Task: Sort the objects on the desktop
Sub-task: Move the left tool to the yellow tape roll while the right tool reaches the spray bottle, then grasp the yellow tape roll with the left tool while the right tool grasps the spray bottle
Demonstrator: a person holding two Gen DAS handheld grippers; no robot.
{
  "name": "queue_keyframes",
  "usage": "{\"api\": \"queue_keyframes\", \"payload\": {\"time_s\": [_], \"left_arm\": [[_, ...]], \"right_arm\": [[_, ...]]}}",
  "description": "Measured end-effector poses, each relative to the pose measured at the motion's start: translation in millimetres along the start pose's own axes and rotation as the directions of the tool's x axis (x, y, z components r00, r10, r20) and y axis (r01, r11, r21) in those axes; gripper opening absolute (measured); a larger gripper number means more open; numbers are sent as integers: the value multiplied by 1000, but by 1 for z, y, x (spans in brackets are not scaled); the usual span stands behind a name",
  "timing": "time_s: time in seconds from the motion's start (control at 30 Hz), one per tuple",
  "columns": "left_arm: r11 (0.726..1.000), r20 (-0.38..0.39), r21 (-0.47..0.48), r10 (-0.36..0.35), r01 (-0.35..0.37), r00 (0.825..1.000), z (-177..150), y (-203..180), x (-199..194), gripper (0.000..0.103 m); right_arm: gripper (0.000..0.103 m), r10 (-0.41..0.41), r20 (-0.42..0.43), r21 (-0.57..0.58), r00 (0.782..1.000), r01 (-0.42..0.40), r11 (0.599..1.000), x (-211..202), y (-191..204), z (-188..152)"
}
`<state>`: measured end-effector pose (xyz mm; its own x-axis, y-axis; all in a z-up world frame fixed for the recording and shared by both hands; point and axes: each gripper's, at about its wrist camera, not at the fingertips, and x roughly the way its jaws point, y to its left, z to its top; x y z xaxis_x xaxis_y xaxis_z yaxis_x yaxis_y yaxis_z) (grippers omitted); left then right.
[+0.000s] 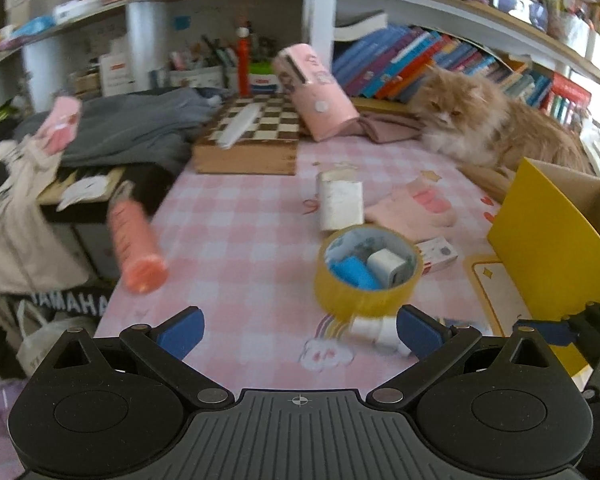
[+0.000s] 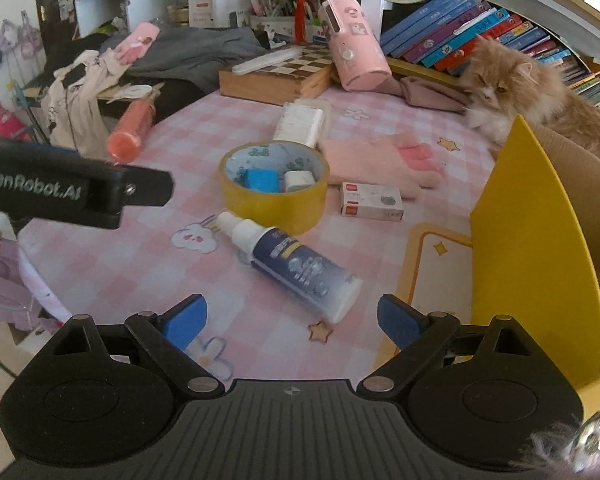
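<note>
A yellow tape roll (image 1: 366, 270) (image 2: 274, 186) stands on the pink checked desk, with a blue item (image 2: 262, 180) and a white item (image 2: 299, 180) inside it. A spray bottle (image 2: 296, 264) lies in front of it, just ahead of my open, empty right gripper (image 2: 292, 322). My left gripper (image 1: 298, 330) is open and empty, just short of the tape roll and the bottle's white cap (image 1: 374, 330). An orange tube (image 1: 136, 244) (image 2: 132, 130) lies at the desk's left edge. A small white box (image 2: 372, 202) and a white pack (image 2: 300, 124) lie nearby.
A yellow cardboard box (image 2: 532, 248) stands at the right. A cat (image 2: 532, 84) lies behind it. A chessboard box (image 2: 278, 76), a pink case (image 2: 354, 50), a pink glove (image 2: 380, 160), clothes and bookshelves fill the back. The left gripper's body (image 2: 72, 188) shows at left.
</note>
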<state>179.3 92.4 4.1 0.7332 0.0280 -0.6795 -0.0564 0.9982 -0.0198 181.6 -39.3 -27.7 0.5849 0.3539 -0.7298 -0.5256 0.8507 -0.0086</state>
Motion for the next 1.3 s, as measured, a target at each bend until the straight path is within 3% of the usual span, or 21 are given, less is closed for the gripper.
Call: {"api": "queue_keyframes", "payload": {"time_s": [0.3, 0.37, 0.67, 0.9, 1.0, 1.03, 1.07, 1.13, 1.3], "left_arm": [[995, -63, 75, -68, 73, 996, 29, -18, 48, 103], [991, -79, 99, -78, 86, 994, 34, -25, 58, 103], [980, -158, 168, -84, 111, 984, 41, -47, 96, 103], [973, -209, 179, -108, 147, 972, 38, -52, 113, 103], [978, -211, 154, -109, 143, 971, 37, -50, 116, 99], [979, -206, 149, -106, 139, 973, 38, -49, 115, 91], [980, -204, 144, -103, 134, 974, 38, -47, 114, 91], [983, -203, 112, -119, 144, 972, 39, -42, 110, 91], [989, -103, 44, -133, 138, 986, 46, -27, 78, 91]], "right_arm": [[93, -1, -18, -72, 1000, 0, 997, 26, -3, 11], [89, 4, -17, -105, 1000, -5, 994, 30, -1, 12], [80, 49, -40, -204, 998, -56, 977, 47, 3, 17], [77, 96, -55, -195, 994, -105, 975, 54, -4, 22], [70, 121, -62, -191, 991, -131, 973, 55, -6, 23], [62, 125, -61, -199, 990, -135, 971, 55, -6, 23], [53, 124, -56, -207, 991, -133, 969, 53, -5, 22], [50, 124, -59, -217, 990, -134, 967, 51, -5, 22], [36, 120, -78, -199, 990, -133, 971, 46, -9, 19]]}}
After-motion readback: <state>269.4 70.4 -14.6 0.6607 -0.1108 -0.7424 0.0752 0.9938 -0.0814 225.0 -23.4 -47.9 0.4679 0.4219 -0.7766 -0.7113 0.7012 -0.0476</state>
